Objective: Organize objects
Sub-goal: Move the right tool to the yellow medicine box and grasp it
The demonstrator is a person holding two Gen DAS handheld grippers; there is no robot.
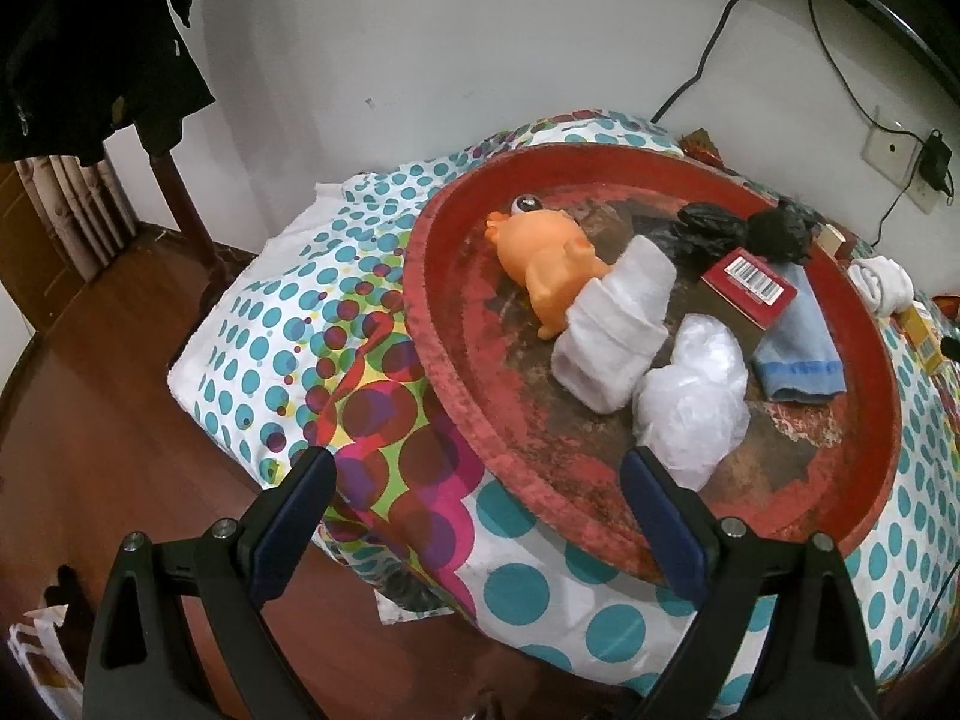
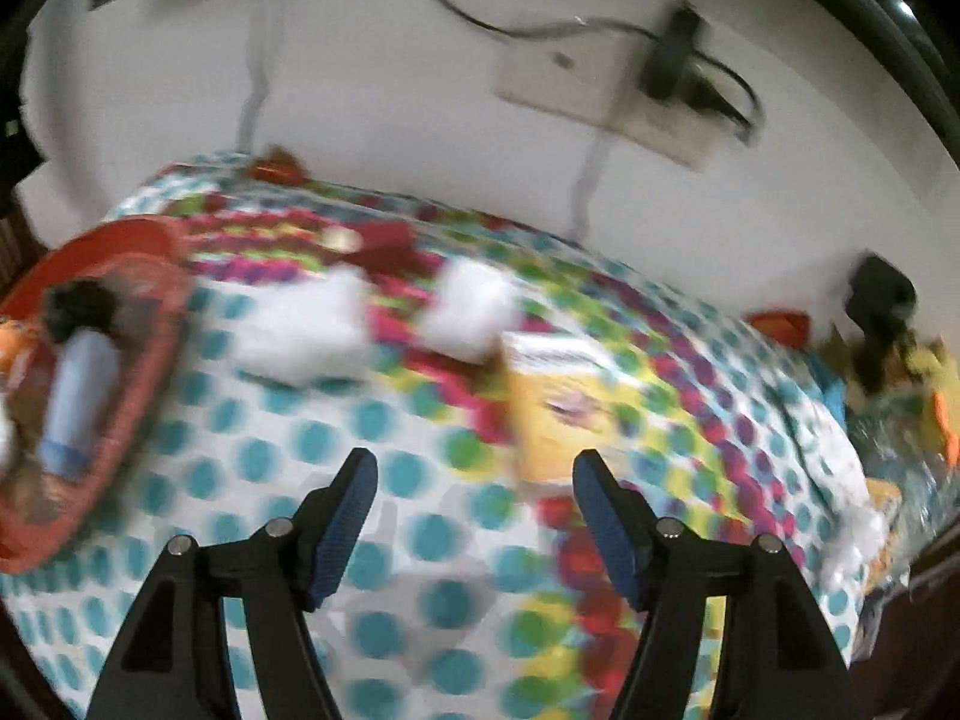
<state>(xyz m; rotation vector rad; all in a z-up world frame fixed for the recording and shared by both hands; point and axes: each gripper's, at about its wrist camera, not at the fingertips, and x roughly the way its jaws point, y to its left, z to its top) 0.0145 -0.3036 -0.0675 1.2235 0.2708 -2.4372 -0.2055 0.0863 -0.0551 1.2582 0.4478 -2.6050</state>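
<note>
While worn, the red tray point(image 1: 456, 372) (paint flaking) holds a jumble.

Ahead of the left tongs point(image 1: 480, 480), a round red tray point(image 1: 456, 384) with worn paint lies flat on the dotted cloth and holds most of the things. Nearest the tongs' right finger sits a crumpled clear plastic bag point(image 1: 690, 396), touching a folded white cloth point(image 1: 618, 330) just beyond it. An orange rubber toy point(image 1: 552, 264) lies on its side behind that cloth, partly covered by it. Farther off, a red box with a barcode point(image 1: 753, 282) rests on a folded blue cloth point(image 1: 798, 348), with two knotted black bags point(image 1: 744, 231) behind it. Ahead of the right tongs point(image 2: 474, 480), blurred, lie a yellow packet point(image 2: 558, 408) close by and two white bundles point(image 2: 300, 330) farther off.
</note>
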